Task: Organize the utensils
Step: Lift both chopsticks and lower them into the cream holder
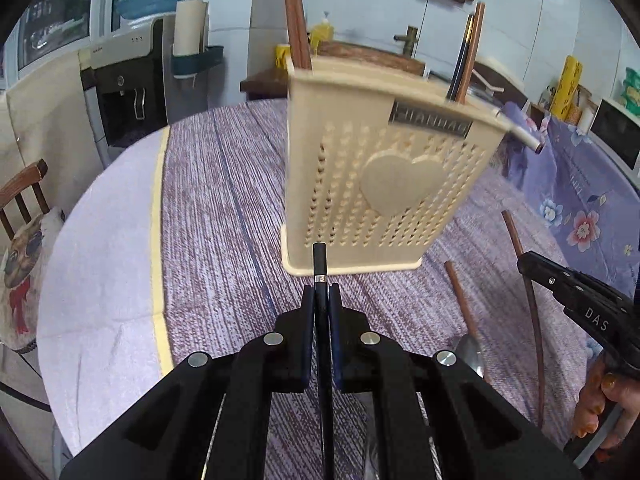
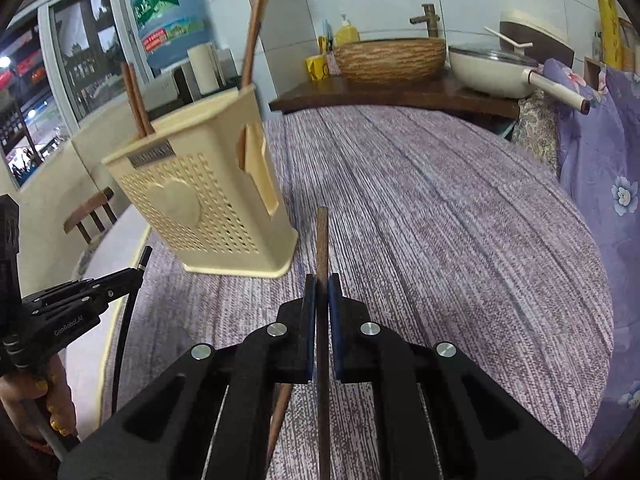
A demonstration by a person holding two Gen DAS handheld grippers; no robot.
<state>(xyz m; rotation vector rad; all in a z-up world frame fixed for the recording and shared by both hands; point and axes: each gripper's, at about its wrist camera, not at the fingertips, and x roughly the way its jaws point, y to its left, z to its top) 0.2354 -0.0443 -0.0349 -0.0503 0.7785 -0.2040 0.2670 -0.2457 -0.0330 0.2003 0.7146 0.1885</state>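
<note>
A cream perforated utensil holder [image 1: 380, 184] with a heart on its front stands on the purple tablecloth; it also shows in the right wrist view [image 2: 200, 208]. Brown chopsticks [image 1: 296, 16] and a dark one [image 1: 460, 64] stick up out of it. My left gripper [image 1: 321, 292] is shut on a black chopstick [image 1: 320, 264], just in front of the holder's base. My right gripper [image 2: 321, 284] is shut on a brown chopstick [image 2: 321, 240], to the right of the holder. A brown-handled spoon [image 1: 464, 308] lies on the cloth between the grippers.
The round table [image 2: 440, 220] has a cloth edge at left [image 1: 100, 240]. A wooden chair [image 1: 24, 200] stands at left. A water dispenser [image 1: 128, 92], a basket sink [image 2: 390, 58] and a pan [image 2: 492, 70] are behind the table.
</note>
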